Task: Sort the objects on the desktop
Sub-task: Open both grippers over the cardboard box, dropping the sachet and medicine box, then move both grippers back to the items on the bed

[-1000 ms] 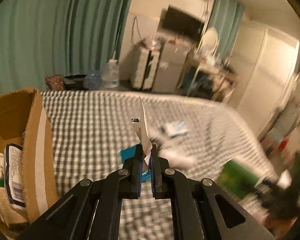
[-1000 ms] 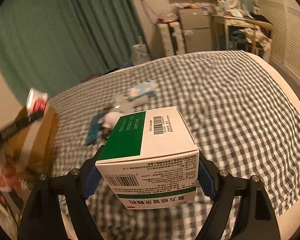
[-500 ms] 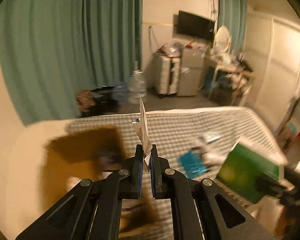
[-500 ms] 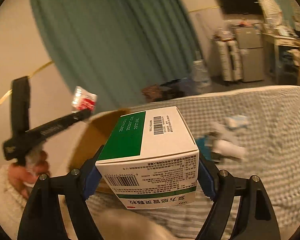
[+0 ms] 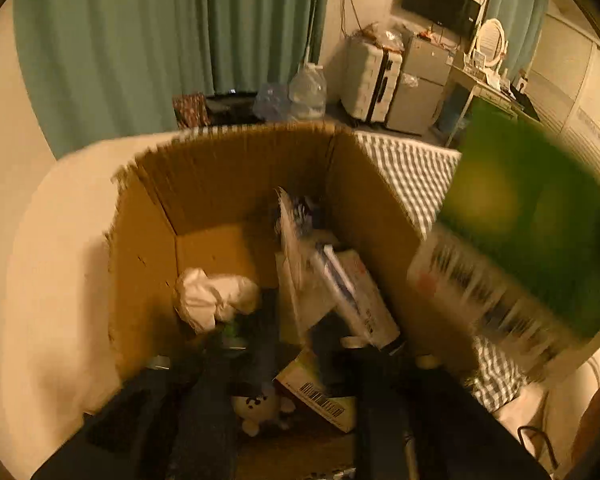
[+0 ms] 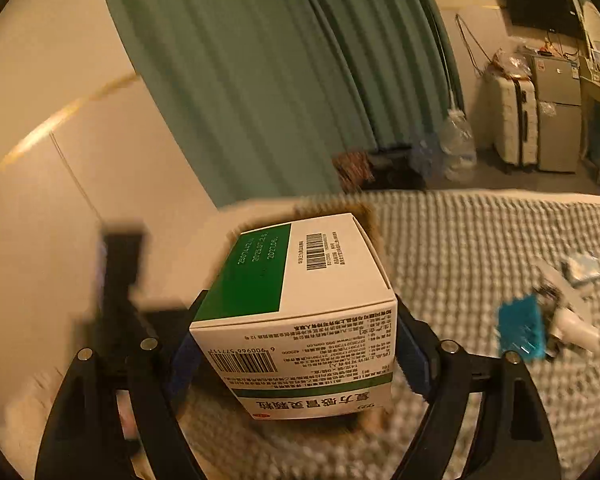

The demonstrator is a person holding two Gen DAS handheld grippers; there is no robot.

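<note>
Inside the cardboard box (image 5: 228, 184), seen from the left wrist view: corrugated brown walls with torn, ragged upper edges. Contents: crumpled white tissue wad (image 5: 214, 298); flat white sachet (image 5: 296, 248) standing on edge, blurred; long white carton with blue stripe (image 5: 352, 296), tilted; small white plush figure (image 5: 256, 408); carton with barcode (image 5: 320, 398). Left gripper (image 5: 296, 364) over the box, fingers dark, blurred and spread apart, nothing between them.

Right gripper (image 6: 296, 344): black arms, blue pads, fingers clamped on the two side faces of a medicine box (image 6: 300, 300), a rectangular matte white card carton with a green panel, barcodes and fine print. It hangs above the box's right wall, appearing there as a blurred green slab.

Bed (image 6: 480, 248), gingham-checked cover, carries a teal packet (image 6: 520, 332) touching a white tube (image 6: 572, 320).
</note>
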